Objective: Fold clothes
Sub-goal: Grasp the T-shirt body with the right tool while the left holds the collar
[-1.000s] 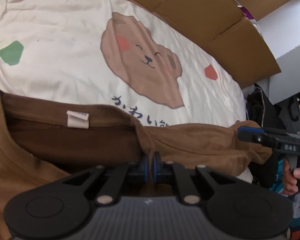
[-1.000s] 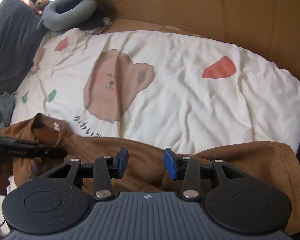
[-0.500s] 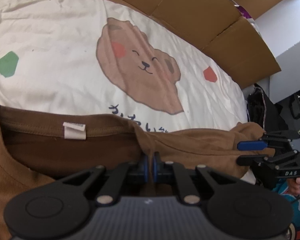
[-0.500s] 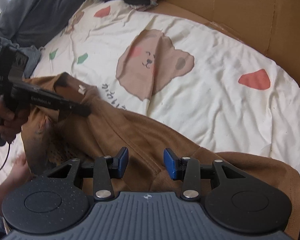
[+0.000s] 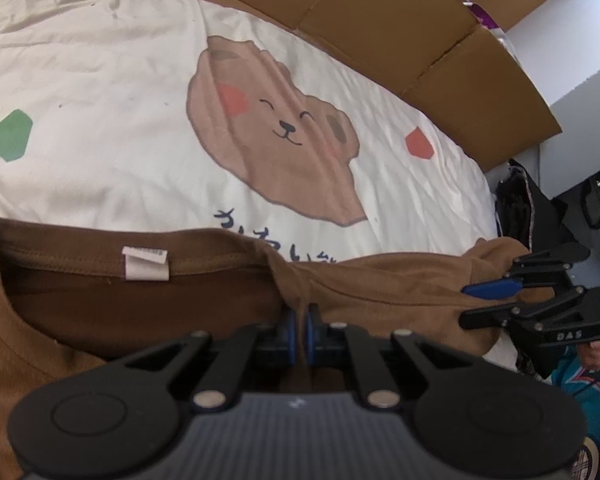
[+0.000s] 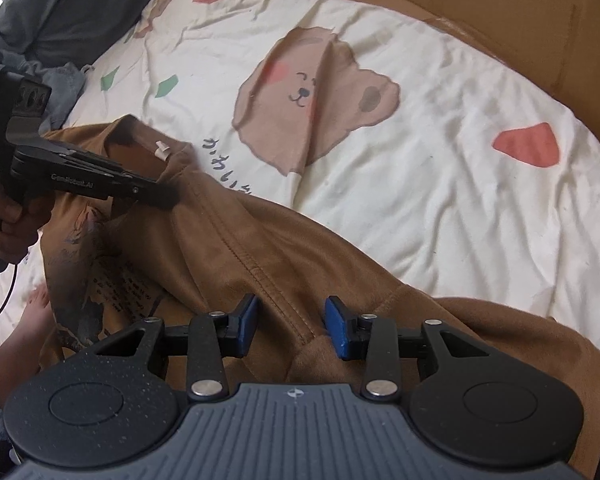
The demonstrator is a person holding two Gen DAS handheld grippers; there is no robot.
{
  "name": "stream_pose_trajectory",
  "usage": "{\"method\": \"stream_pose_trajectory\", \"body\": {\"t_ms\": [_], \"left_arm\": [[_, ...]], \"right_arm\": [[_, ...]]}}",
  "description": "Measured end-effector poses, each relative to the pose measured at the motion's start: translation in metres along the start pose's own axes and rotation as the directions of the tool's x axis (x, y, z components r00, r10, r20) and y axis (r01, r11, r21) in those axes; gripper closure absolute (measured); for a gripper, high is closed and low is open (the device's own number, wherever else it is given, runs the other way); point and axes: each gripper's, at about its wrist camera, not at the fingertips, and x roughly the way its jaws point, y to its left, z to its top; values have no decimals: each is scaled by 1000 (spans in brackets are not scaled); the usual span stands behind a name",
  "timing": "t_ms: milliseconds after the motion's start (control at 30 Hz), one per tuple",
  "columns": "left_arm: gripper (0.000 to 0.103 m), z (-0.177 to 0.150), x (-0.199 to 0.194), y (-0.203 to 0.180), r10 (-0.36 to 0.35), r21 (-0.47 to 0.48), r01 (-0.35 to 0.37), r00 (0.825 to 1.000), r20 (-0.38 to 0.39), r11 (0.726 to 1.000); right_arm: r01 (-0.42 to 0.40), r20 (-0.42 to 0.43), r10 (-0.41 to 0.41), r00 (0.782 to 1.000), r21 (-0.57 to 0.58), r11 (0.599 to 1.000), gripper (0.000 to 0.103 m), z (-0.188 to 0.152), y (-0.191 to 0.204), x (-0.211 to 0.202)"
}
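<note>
Right claw (image 6: 290, 326) jaws narrowed, straddling brown shirt (image 6: 236, 248) seam.

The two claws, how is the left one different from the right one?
The left claw is pinched shut on the brown shirt by the collar, while the right claw is open, its jaws having just been closing, with a shirt seam between them, not pressed. The left claw's blue pads nearly meet; the right claw's pads stand apart. Both are black with blue pads, over the same shirt.
</note>
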Motion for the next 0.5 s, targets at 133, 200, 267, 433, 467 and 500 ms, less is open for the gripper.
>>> {"method": "stream_pose_trajectory", "body": {"t_ms": [133, 200, 267, 433, 467, 500], "left_arm": [[97, 0, 1, 0, 0, 6, 0, 1000, 2, 1000], [97, 0, 0, 0, -3, 6, 3, 1000, 2, 1000], [97, 0, 1, 0, -4, 4, 4, 1000, 3, 1000], [97, 0, 0, 0, -6, 4, 6, 1000, 6, 1000], [97, 0, 0, 0, -6, 3, 6, 1000, 7, 1000], [97, 0, 0, 0, -7, 3, 7, 1000, 8, 1000]], "right_arm": [[0, -41, -1, 999, -30, 1000, 67, 4, 2, 8], [6, -49, -8, 999, -38, 999, 70, 4, 2, 9], [12, -57, -15, 998, -46, 999, 73, 4, 2, 10], [28, -70, -35, 997, -92, 995, 74, 4, 8, 8], [32, -74, -40, 996, -106, 994, 75, 4, 10, 7], [36, -79, -46, 996, -120, 992, 75, 4, 11, 7]]}}
